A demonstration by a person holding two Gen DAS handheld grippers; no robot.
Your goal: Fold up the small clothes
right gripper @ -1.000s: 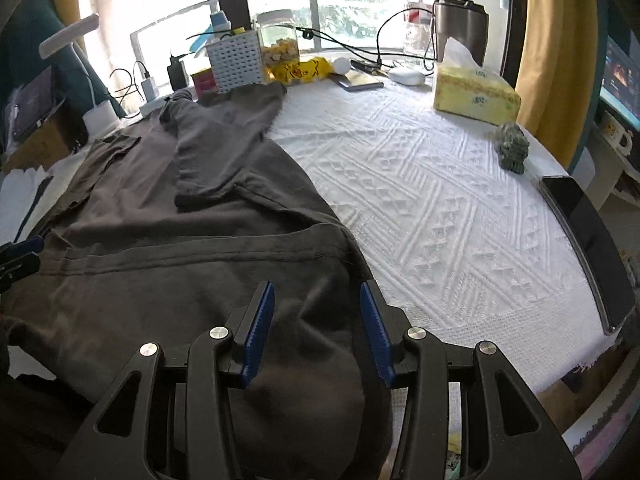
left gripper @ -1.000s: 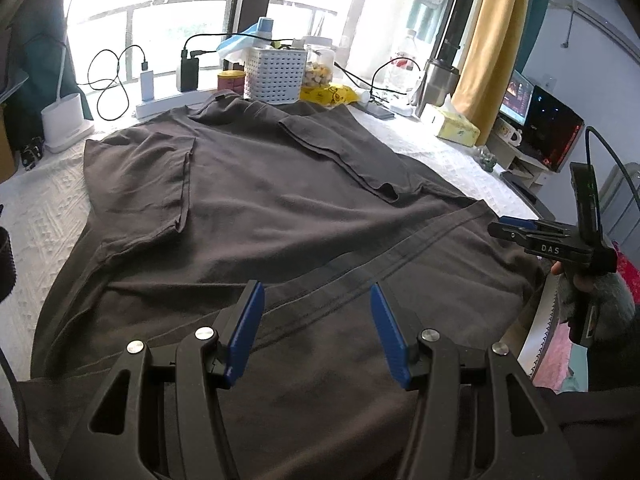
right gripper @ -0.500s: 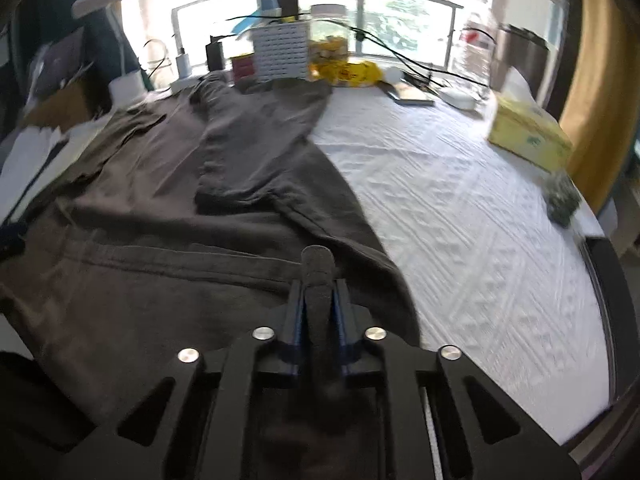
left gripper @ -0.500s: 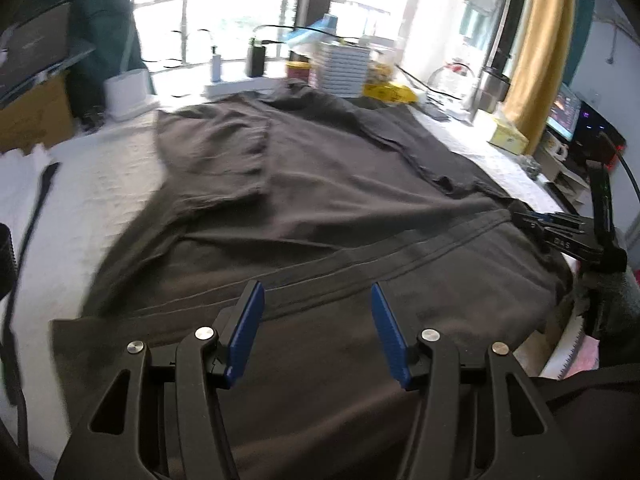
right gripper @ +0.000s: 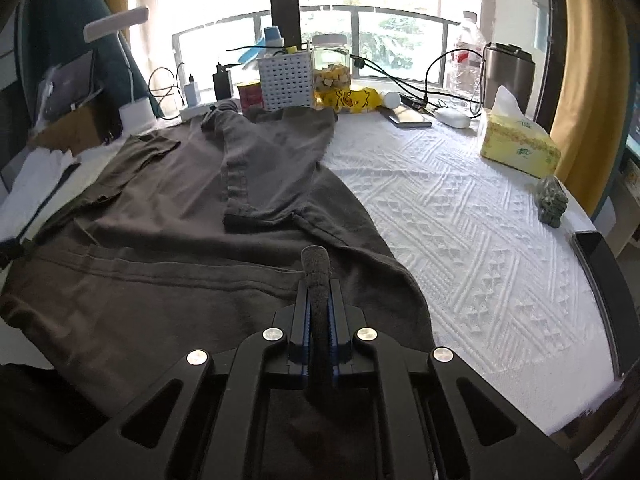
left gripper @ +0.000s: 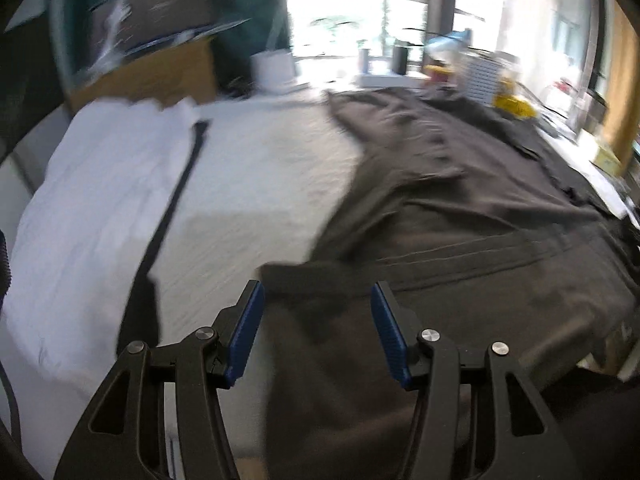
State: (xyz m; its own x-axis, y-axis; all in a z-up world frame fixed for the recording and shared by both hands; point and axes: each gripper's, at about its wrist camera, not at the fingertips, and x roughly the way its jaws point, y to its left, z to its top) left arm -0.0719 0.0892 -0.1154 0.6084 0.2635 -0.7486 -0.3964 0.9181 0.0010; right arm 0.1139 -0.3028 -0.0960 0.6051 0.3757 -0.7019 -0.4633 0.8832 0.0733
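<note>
A dark brown T-shirt (right gripper: 168,216) lies spread on the white textured tablecloth (right gripper: 472,216), its sleeves folded inward. My right gripper (right gripper: 318,300) is shut on a pinched fold of the shirt's near hem at its right corner, and a roll of cloth sticks up between the blue pads. In the blurred left wrist view the same T-shirt (left gripper: 460,216) fills the right half. My left gripper (left gripper: 318,312) stands open over the shirt's near left corner, its blue fingertips (left gripper: 250,320) straddling the hem edge without pressing on it.
A white garment with a black strip (left gripper: 104,208) lies left of the shirt. Along the window stand a white basket (right gripper: 285,80), a jar (right gripper: 331,66), chargers and cables. A tissue box (right gripper: 518,144), a small green figure (right gripper: 552,200) and a dark phone (right gripper: 600,264) sit at right.
My right gripper has shut on the shirt's hem fold. My left gripper swung left along the hem to the shirt's left corner, still open.
</note>
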